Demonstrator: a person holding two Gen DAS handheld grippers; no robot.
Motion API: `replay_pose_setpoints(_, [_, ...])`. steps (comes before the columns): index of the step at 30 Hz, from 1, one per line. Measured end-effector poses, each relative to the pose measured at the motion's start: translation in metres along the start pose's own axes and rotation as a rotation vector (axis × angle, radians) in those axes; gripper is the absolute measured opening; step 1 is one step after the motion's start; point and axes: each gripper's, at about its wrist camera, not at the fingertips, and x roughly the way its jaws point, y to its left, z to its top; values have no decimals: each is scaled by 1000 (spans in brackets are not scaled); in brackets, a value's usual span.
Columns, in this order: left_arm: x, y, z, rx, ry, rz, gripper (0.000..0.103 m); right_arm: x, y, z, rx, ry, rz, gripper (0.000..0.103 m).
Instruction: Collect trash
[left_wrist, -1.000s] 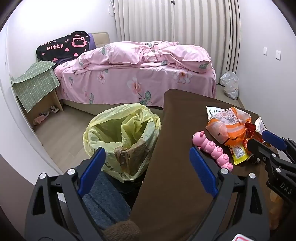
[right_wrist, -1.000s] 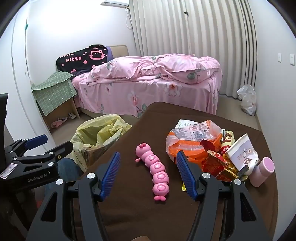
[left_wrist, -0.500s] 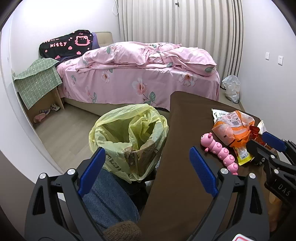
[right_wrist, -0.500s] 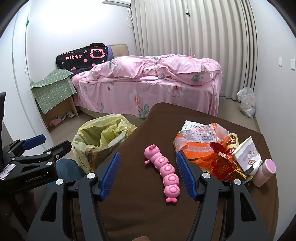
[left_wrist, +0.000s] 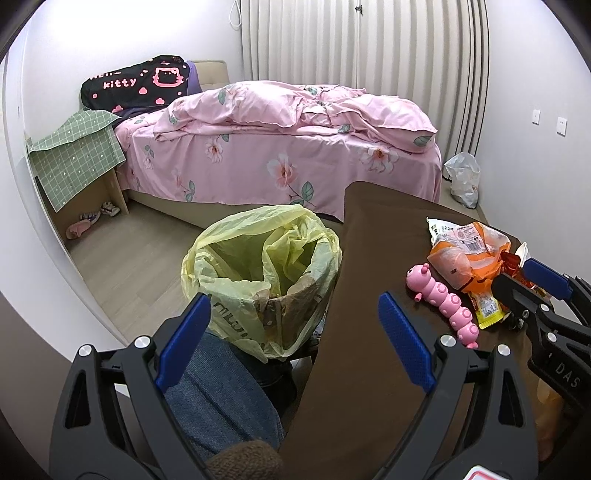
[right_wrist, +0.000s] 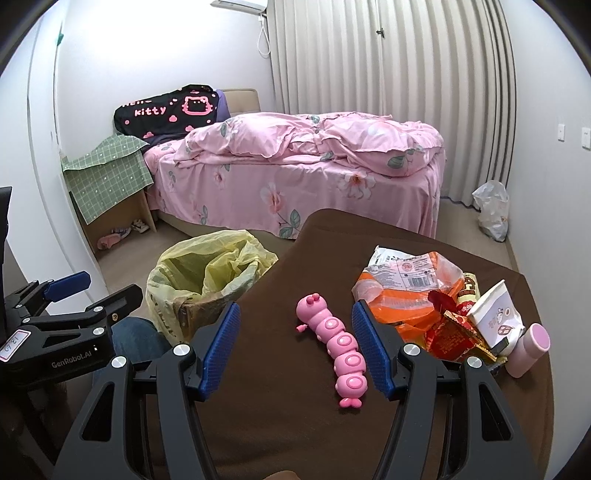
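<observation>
A bin lined with a yellow plastic bag (left_wrist: 258, 273) (right_wrist: 207, 273) stands on the floor left of the brown table (right_wrist: 280, 398) (left_wrist: 369, 369). On the table's right side lies a trash pile: an orange snack bag (right_wrist: 410, 284) (left_wrist: 465, 258), red wrappers (right_wrist: 450, 332), a white paper cup (right_wrist: 496, 317) and a pink tube (right_wrist: 528, 349). My right gripper (right_wrist: 295, 347) (left_wrist: 528, 280) is open and empty above the table, near the pile. My left gripper (left_wrist: 291, 343) (right_wrist: 92, 288) is open and empty in front of the bin.
A pink caterpillar toy (right_wrist: 336, 350) (left_wrist: 443, 302) lies on the table beside the pile. A person's jeans-clad knee (left_wrist: 221, 398) is below the bin. A pink bed (left_wrist: 280, 151), a cardboard stand with green cloth (left_wrist: 77, 162) and a white plastic bag (left_wrist: 461, 179) stand beyond.
Both grippers have drawn back slightly from the table and bin, staying open. The toy and trash pile have not moved.
</observation>
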Motion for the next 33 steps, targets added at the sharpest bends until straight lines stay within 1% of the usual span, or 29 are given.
replay_pose_setpoints(8, [1, 6, -3, -7, 8, -13, 88, 0, 1, 0, 0, 3, -7, 60])
replay_pose_setpoints(33, [2, 9, -3, -11, 6, -10, 87, 3, 1, -2, 1, 5, 3, 60])
